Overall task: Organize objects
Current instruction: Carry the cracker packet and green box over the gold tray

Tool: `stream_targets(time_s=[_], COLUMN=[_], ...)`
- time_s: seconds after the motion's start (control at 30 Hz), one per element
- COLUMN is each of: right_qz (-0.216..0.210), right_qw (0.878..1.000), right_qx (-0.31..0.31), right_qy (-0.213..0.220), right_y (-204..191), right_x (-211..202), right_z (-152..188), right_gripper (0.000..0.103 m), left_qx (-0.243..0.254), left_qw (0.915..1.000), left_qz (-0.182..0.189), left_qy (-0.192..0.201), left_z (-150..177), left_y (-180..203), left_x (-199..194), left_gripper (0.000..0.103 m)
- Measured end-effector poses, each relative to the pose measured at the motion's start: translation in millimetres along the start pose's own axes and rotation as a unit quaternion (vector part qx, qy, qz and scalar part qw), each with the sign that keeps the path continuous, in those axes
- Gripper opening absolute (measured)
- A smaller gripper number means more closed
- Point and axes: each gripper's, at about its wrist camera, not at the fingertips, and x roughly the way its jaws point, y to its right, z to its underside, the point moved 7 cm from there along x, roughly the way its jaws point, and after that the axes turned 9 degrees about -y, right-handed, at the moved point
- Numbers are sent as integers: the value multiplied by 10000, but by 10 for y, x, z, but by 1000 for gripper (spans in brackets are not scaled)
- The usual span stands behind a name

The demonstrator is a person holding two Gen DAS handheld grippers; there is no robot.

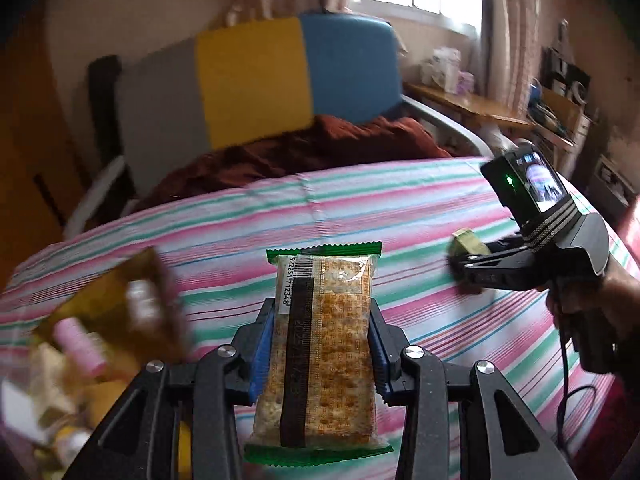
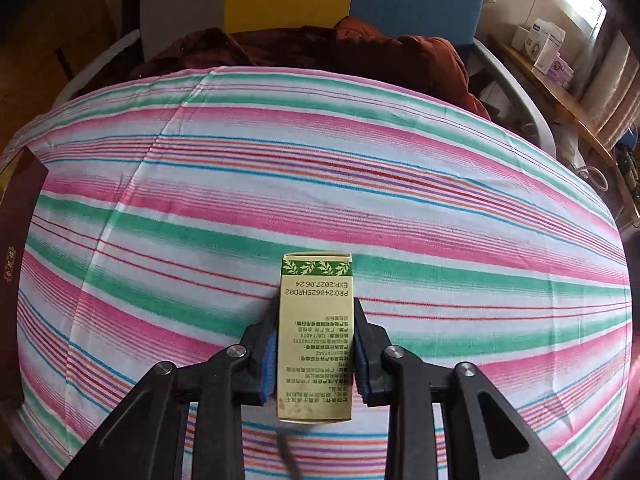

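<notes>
In the left wrist view, a heap of items at the lower left is smeared by blur; only a brown packet and something pink can be made out. The small box in the right tongs is blurred too. In the right wrist view, a dark red booklet is cut off by the left edge.

My left tool holds the cracker pack over the bed. My right tool holds the box to its right.
</notes>
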Motion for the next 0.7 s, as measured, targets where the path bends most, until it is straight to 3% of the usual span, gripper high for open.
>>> stream_targets(time_s=[0.33, 0.7], right_qz=[-232, -661], right_qw=[9990, 9965], right_qx=[-331, -491], right_qy=[-195, -142], right_y=[-674, -1487], right_x=[-86, -268], right_z=[119, 291], right_gripper=[29, 29], left_qx=[-461, -916], left_qw=[9980, 9949], left_qz=[-341, -358], left_qy=[267, 241], left_z=[364, 784], left_y=[-654, -1074], left_x=[-485, -672], left_gripper=[42, 42])
